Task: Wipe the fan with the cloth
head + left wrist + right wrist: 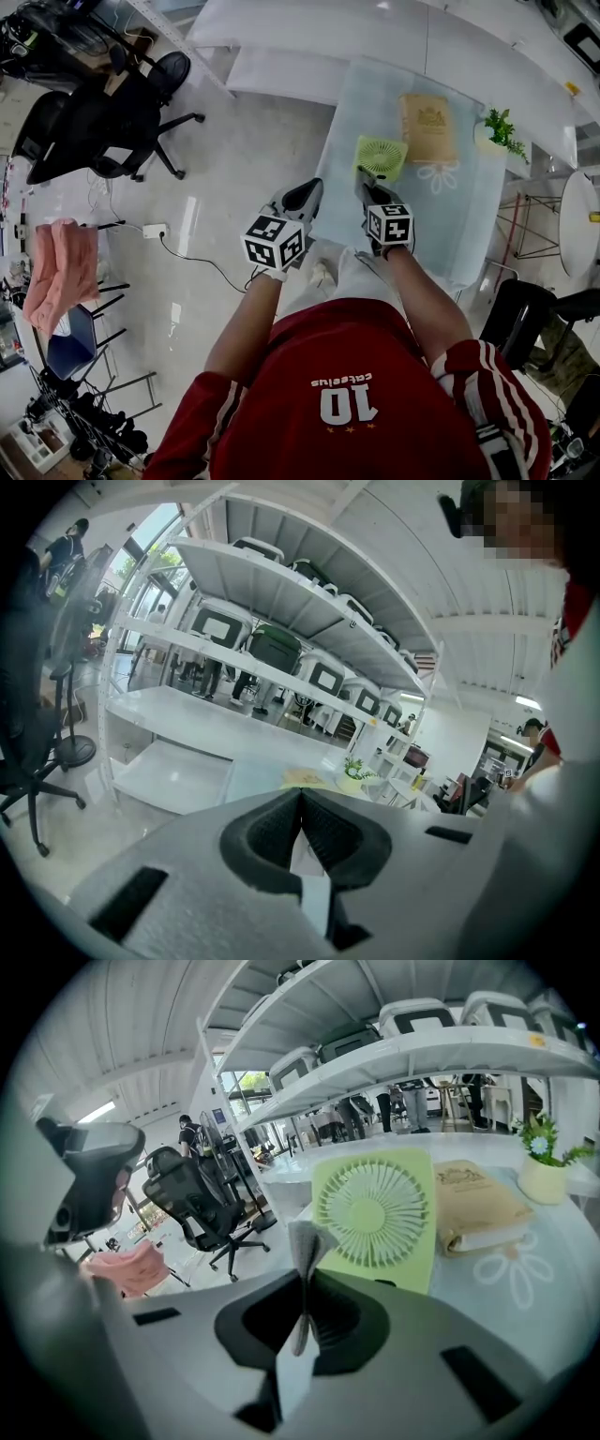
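Right gripper view: we see our right gripper (305,1274) pinched tight on the grey cloth (306,1239), with the green fan (380,1211) upright just beyond on the table (562,1279). Our left gripper (301,799) has its jaws pressed together.

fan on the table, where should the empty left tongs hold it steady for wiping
Probably the fan's left frame edge, coming in from its left with the left tongs. It stands upright as a flat square, grille facing you, so an edge grip leaves the grille open for the cloth.
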Motion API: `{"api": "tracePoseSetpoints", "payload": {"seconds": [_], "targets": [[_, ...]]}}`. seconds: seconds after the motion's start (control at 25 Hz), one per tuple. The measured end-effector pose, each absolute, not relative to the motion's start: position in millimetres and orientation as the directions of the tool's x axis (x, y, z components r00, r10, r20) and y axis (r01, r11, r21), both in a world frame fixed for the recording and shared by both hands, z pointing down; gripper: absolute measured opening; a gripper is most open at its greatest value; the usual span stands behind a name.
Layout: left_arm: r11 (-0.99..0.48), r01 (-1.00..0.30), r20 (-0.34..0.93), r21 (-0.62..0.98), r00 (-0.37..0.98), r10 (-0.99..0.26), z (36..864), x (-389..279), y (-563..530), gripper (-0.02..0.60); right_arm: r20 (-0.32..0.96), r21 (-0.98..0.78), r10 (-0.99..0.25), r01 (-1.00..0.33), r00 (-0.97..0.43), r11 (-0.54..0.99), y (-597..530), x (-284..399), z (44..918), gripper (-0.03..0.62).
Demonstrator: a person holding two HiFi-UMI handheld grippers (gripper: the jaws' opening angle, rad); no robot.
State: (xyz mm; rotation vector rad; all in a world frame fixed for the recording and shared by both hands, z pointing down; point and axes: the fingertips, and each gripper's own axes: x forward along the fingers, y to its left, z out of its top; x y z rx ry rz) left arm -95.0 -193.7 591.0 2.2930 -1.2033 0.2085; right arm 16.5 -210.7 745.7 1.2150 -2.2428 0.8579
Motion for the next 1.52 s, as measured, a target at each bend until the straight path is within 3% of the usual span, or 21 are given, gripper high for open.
{"api": "tracePoseSetpoints", "payload": {"seconds": [1.52], "targets": [[-0.414, -0.826, 0.430, 0.382, 0.556, -0.712, 611, -97, -211, 0.000, 0.644, -0.331, -0.552, -0.844, -0.529, 0.423, -243, 10, 773, 0.014]]}}
